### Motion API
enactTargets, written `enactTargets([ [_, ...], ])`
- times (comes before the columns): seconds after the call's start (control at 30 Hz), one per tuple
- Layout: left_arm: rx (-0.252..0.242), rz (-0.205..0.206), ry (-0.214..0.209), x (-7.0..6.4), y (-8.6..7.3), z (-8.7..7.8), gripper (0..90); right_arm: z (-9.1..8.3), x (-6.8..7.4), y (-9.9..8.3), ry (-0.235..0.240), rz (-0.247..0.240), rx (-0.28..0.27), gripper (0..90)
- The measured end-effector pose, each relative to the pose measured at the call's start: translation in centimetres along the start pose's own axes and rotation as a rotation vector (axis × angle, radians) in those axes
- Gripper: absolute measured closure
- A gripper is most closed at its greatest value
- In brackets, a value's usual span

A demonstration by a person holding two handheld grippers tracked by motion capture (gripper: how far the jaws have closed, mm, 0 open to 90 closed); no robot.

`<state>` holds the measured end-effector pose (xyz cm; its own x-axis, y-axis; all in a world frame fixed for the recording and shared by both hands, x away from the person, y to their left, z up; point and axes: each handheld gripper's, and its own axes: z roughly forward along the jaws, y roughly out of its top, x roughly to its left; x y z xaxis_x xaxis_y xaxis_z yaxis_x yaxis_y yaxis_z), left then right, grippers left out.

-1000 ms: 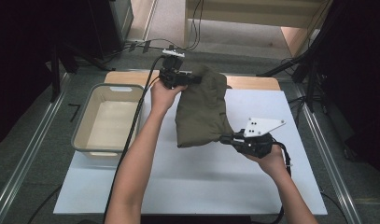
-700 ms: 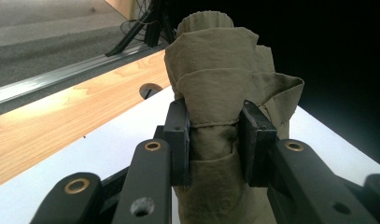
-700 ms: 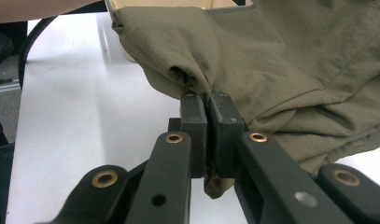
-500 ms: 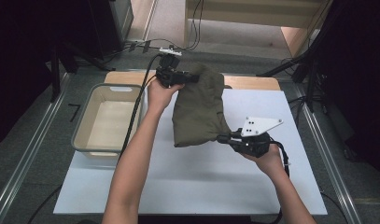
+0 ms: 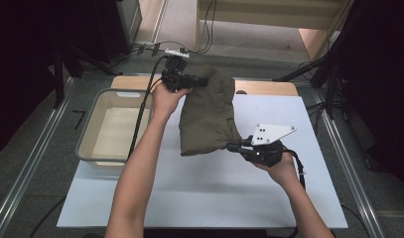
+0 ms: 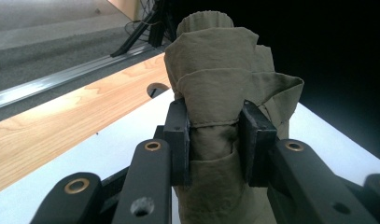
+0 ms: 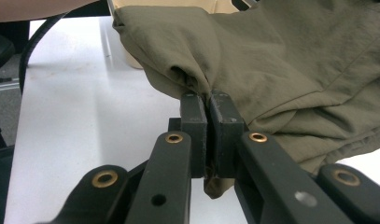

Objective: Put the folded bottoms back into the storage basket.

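Note:
An olive-green garment (image 5: 208, 113) hangs folded between both grippers above the white table top (image 5: 199, 193). At the far edge my left gripper (image 5: 197, 82) is shut on a bunched fold of the garment (image 6: 215, 93), the cloth wedged between its pads (image 6: 178, 135). Nearer the person, my right gripper (image 5: 234, 147) is shut on the garment's lower right corner; its jaws press together on a thin pinch of the cloth (image 7: 290, 70). A grey three-cornered plate (image 5: 271, 133) sits on top of the right gripper.
A beige plastic tub (image 5: 112, 126) stands at the table's left side, with nothing seen in it. A wooden board (image 5: 269, 88) runs along the far edge. Cables (image 5: 140, 124) trail from the left gripper over the tub's rim. Dark stands flank the table.
Both grippers keep their hold. The garment has shifted slightly left and its lower edge has drawn in toward the right gripper.

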<state>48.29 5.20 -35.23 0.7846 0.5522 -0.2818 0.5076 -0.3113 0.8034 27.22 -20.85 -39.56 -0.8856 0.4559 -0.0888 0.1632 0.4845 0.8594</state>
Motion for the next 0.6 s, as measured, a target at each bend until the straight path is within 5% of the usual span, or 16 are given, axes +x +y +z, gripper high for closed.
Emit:
enactTargets([
  [0.6, -0.002, -0.005, 0.026, 1.1, -0.5, -2.2, 69.9, 1.6, 0.4, 1.5, 0.026, -0.014, -0.010, 83.9],
])
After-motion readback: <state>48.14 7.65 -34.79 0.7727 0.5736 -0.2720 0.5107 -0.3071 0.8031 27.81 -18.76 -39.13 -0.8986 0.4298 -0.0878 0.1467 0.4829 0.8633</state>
